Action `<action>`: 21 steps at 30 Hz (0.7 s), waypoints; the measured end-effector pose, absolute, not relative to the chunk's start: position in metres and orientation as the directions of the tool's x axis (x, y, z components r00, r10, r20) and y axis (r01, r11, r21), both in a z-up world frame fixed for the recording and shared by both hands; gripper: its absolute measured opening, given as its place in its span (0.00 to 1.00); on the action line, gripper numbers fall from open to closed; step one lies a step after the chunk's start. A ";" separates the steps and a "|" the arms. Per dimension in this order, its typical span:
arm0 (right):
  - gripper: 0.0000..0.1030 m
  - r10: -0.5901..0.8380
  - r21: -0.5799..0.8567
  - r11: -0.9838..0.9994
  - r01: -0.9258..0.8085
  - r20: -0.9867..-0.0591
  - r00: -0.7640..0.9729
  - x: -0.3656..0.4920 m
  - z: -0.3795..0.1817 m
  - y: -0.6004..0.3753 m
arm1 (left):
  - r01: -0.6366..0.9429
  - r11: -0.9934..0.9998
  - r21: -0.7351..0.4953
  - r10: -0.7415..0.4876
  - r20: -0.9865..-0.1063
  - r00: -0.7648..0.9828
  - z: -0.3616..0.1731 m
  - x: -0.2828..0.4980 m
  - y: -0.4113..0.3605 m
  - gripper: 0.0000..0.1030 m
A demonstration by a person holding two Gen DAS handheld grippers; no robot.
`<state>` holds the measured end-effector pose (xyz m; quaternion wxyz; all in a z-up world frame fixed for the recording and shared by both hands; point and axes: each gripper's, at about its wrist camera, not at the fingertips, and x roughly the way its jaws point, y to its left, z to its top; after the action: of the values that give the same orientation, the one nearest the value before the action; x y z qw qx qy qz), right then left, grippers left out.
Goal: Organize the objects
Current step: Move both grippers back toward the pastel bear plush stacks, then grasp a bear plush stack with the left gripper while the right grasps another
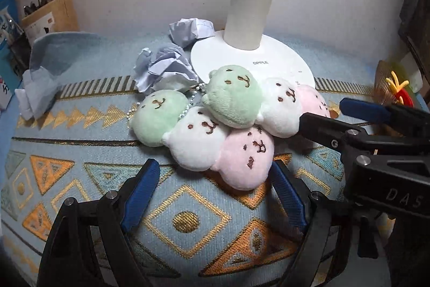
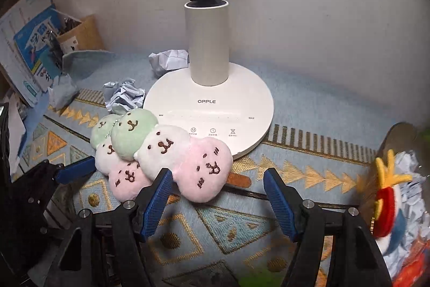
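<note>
Since both tongs, left (image 1: pixel 215 190) and right (image 2: pixel 217 195), sit spread and empty, I'd pinch the squishy, featherlight plush dango skewers (image 2: pixel 166 152) mid-body.

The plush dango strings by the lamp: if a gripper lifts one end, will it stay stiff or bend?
The plush dango strings look soft, so a lifted end would probably sag. Being fluffy, they seem light and should compress between fingers. One overlaps the lamp base, so it may drag slightly.

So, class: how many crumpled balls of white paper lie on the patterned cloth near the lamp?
2. One crumpled white paper ball lies behind the white round lamp base; the other sits left of it, behind the plush toys. More may be hidden.
</note>
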<state>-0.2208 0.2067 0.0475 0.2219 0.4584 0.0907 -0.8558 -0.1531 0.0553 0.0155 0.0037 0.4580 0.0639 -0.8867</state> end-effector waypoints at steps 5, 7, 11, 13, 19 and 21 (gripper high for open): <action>0.67 -0.436 0.223 -0.834 0.505 -0.827 -0.354 -0.220 0.036 0.210 | 0.215 -0.973 -0.085 -0.047 -0.838 -0.543 0.018 -0.128 0.003 0.81; 0.67 -0.461 0.245 -0.813 0.528 -0.825 -0.327 -0.209 0.036 0.204 | 0.288 -0.955 -0.066 -0.104 -0.838 -0.536 0.020 -0.111 -0.025 0.81; 0.67 -0.464 0.212 -0.806 0.553 -0.807 -0.366 -0.192 0.046 0.195 | 0.320 -0.942 -0.104 -0.092 -0.835 -0.542 0.026 -0.095 -0.060 0.80; 0.67 -0.429 0.152 -0.822 0.549 -0.799 -0.422 -0.192 0.051 0.191 | 0.293 -0.944 -0.152 -0.043 -0.823 -0.567 0.033 -0.097 -0.059 0.80; 0.67 -0.379 0.041 -0.816 0.576 -0.791 -0.480 -0.193 0.055 0.181 | 0.287 -0.933 -0.217 0.003 -0.802 -0.597 0.034 -0.145 -0.026 0.81; 0.67 -0.370 -0.004 -0.801 0.598 -0.783 -0.501 -0.187 0.052 0.173 | 0.315 -0.932 -0.178 -0.037 -0.819 -0.573 0.027 -0.163 -0.019 0.80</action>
<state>-0.1869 0.1733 0.0523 0.2831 0.4117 0.1388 -0.8550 -0.1626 -0.0194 0.0270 0.1007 0.4511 0.1542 -0.8733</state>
